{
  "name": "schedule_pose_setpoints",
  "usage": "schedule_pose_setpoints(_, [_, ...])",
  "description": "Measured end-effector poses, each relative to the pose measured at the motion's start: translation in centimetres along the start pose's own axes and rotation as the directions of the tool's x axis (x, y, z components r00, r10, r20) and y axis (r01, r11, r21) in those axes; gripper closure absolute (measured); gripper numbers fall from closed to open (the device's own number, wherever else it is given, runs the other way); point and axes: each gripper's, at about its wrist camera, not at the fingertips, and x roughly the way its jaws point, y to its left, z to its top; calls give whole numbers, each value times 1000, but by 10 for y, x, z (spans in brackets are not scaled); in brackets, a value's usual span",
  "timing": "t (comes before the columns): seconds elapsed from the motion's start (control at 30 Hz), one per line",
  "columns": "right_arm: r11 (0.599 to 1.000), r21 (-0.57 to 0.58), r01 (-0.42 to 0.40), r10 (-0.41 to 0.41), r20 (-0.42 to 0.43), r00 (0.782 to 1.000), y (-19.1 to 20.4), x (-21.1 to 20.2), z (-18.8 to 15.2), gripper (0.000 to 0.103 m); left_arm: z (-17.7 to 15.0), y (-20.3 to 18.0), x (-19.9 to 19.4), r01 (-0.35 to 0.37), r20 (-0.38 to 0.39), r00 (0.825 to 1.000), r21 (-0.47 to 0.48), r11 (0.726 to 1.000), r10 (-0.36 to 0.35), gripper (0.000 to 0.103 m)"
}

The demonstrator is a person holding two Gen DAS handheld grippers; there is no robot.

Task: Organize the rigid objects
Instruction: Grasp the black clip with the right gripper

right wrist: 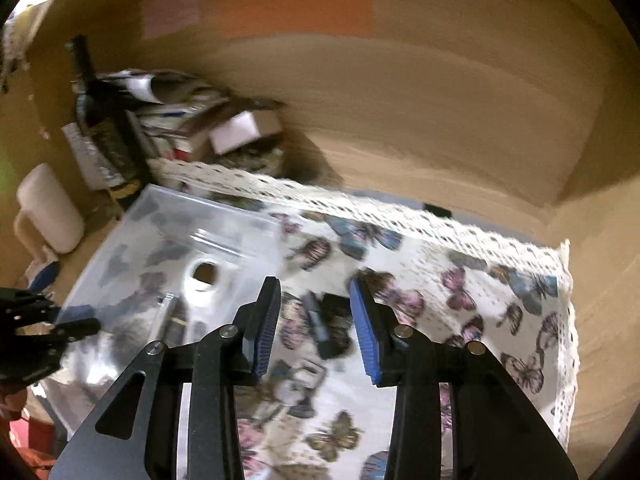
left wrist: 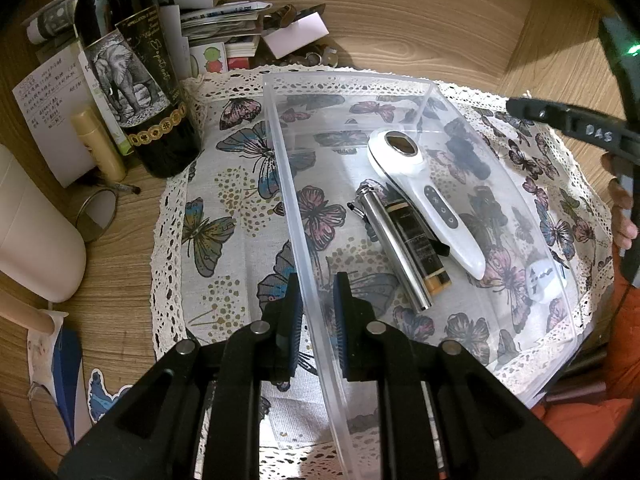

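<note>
A clear plastic bin [left wrist: 280,152] stands on a butterfly-print cloth [left wrist: 224,200]. Inside lie a white handheld device [left wrist: 432,196], a silver metal tube [left wrist: 396,248] and a dark cosmetic tube [left wrist: 420,244]. My left gripper [left wrist: 318,308] straddles the bin's left wall with a small gap on each side. My right gripper [right wrist: 314,320] is open and empty above the cloth, right of the bin [right wrist: 160,236]. A small dark object [right wrist: 324,324] lies on the cloth between its fingers, blurred. The right gripper's finger also shows in the left wrist view [left wrist: 568,120].
A wine bottle [left wrist: 132,80], a lip balm stick [left wrist: 98,144], papers [left wrist: 52,100] and a white jar [left wrist: 32,232] crowd the wooden desk left of the cloth. Stacked cards and boxes [left wrist: 240,28] sit behind. A wooden wall [right wrist: 400,100] rises at the back.
</note>
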Motion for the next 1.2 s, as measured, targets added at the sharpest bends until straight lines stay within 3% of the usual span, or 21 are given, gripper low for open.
schedule_pose_setpoints(0.27, [999,16,-33,34,-139,990,-7,45,-20,70,0,1,1,-3,-4,1000,2,1000,3,89])
schedule_pose_setpoints(0.57, [999,-9,-50,47,-198,979,1,80,-18,70,1,4,5,7,-11,1000,-16,1000,-7,89])
schedule_pose_setpoints(0.67, [999,-9,-42,39,-208,977,1,88,-19,81,1,5,5,8,-12,1000,-18,1000,-8,89])
schedule_pose_setpoints(1.2, [997,-15,-75,75,-36,997,9,21,-4,81,-2,6,3,8,-6,1000,-24,1000,-8,90])
